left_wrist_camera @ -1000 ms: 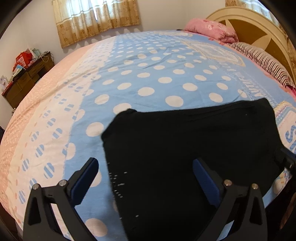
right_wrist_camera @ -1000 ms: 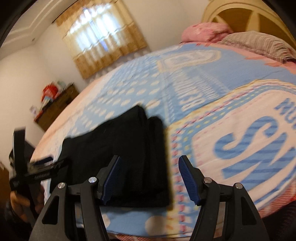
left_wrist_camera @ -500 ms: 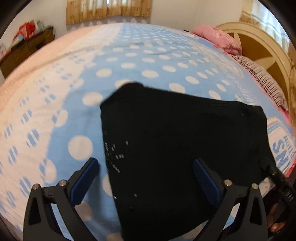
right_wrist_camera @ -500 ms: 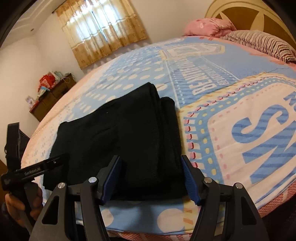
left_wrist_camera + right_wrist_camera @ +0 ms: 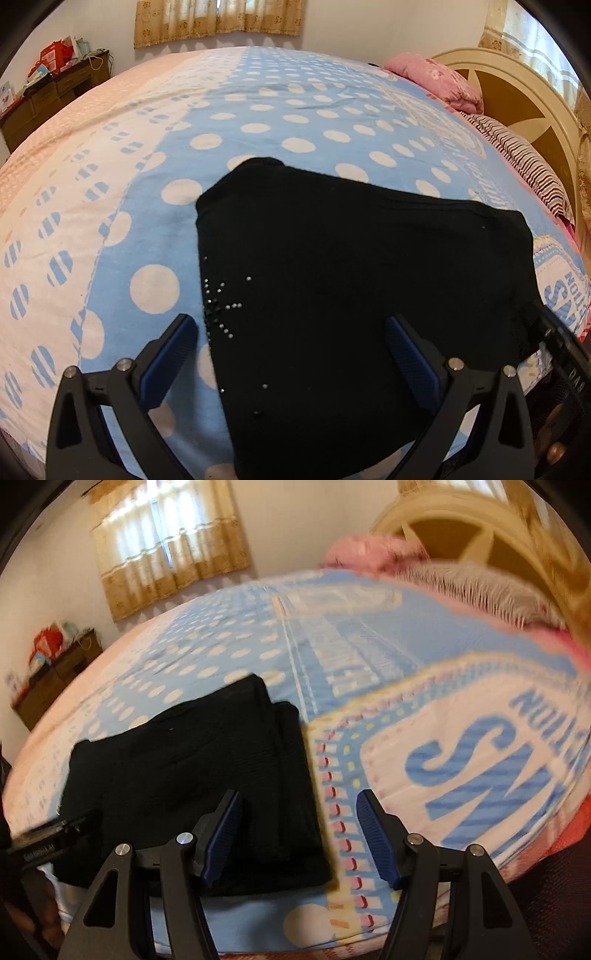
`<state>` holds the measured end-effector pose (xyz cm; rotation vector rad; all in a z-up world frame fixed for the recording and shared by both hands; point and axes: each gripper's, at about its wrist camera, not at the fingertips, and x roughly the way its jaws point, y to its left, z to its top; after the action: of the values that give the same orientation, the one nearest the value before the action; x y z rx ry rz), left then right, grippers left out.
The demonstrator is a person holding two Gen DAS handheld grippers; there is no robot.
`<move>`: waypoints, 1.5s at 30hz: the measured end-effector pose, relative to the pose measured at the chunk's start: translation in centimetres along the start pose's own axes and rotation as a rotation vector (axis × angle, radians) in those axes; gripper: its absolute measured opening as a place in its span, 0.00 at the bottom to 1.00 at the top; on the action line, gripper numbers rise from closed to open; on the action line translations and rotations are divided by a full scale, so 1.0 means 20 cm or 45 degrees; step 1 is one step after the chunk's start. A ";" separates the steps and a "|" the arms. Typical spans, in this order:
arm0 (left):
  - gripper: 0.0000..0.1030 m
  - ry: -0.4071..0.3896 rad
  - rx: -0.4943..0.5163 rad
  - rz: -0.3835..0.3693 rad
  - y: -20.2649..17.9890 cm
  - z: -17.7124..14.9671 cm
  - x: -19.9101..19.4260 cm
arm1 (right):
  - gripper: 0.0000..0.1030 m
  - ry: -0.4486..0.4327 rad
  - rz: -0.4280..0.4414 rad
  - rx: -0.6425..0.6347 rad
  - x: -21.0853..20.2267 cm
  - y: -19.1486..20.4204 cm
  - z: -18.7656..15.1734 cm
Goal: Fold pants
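Left wrist: folded black pants flat on bedspread.

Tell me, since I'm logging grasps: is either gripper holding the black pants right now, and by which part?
Nothing is held. The left gripper and right gripper both stand open above the folded pants.

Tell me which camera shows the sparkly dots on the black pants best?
The left wrist view. It is sharp and looks down on the pants, so the shiny dots near their left edge stand out. The right wrist view is blurred and shows the folded pants from the other side; no dots can be made out there.
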<state>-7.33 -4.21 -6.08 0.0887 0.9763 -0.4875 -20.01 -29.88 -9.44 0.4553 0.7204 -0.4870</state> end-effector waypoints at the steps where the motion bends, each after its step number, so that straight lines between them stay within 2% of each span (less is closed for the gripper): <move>1: 1.00 0.000 -0.001 0.002 0.00 0.00 0.00 | 0.64 0.017 0.028 0.035 0.01 -0.02 0.00; 6: 1.00 0.002 0.003 0.010 -0.01 0.00 0.01 | 0.64 0.075 0.126 -0.015 0.03 0.04 -0.04; 7: 1.00 0.003 0.002 0.010 -0.01 0.00 0.01 | 0.64 0.075 0.118 -0.037 0.03 0.05 -0.05; 9: 1.00 0.006 0.002 0.010 -0.01 0.01 0.01 | 0.59 0.059 0.099 -0.075 0.03 0.08 -0.06; 11: 1.00 0.008 0.004 0.009 -0.01 0.01 0.01 | 0.47 0.061 0.122 -0.069 0.03 0.08 -0.06; 13: 0.99 0.005 0.013 0.005 -0.01 0.01 0.01 | 0.41 0.061 0.132 -0.073 0.03 0.09 -0.06; 15: 0.93 -0.003 0.027 -0.012 -0.02 0.01 0.01 | 0.37 0.056 0.119 -0.106 0.03 0.11 -0.06; 18: 0.76 -0.023 0.065 -0.035 -0.06 0.00 -0.01 | 0.34 0.040 0.093 -0.146 0.01 0.15 -0.06; 20: 0.60 -0.042 0.103 -0.048 -0.08 0.00 -0.03 | 0.33 0.032 0.077 -0.172 0.00 0.17 -0.05; 26: 0.33 -0.091 0.132 -0.043 -0.11 0.00 -0.07 | 0.32 -0.021 0.005 -0.269 -0.05 0.25 -0.04; 45: 0.28 -0.110 0.084 -0.085 -0.07 0.04 -0.15 | 0.32 -0.104 -0.013 -0.371 -0.16 0.40 0.05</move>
<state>-8.70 -4.63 -3.07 0.0942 0.8809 -0.5808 -17.20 -23.22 -4.68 0.1578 0.7022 -0.4000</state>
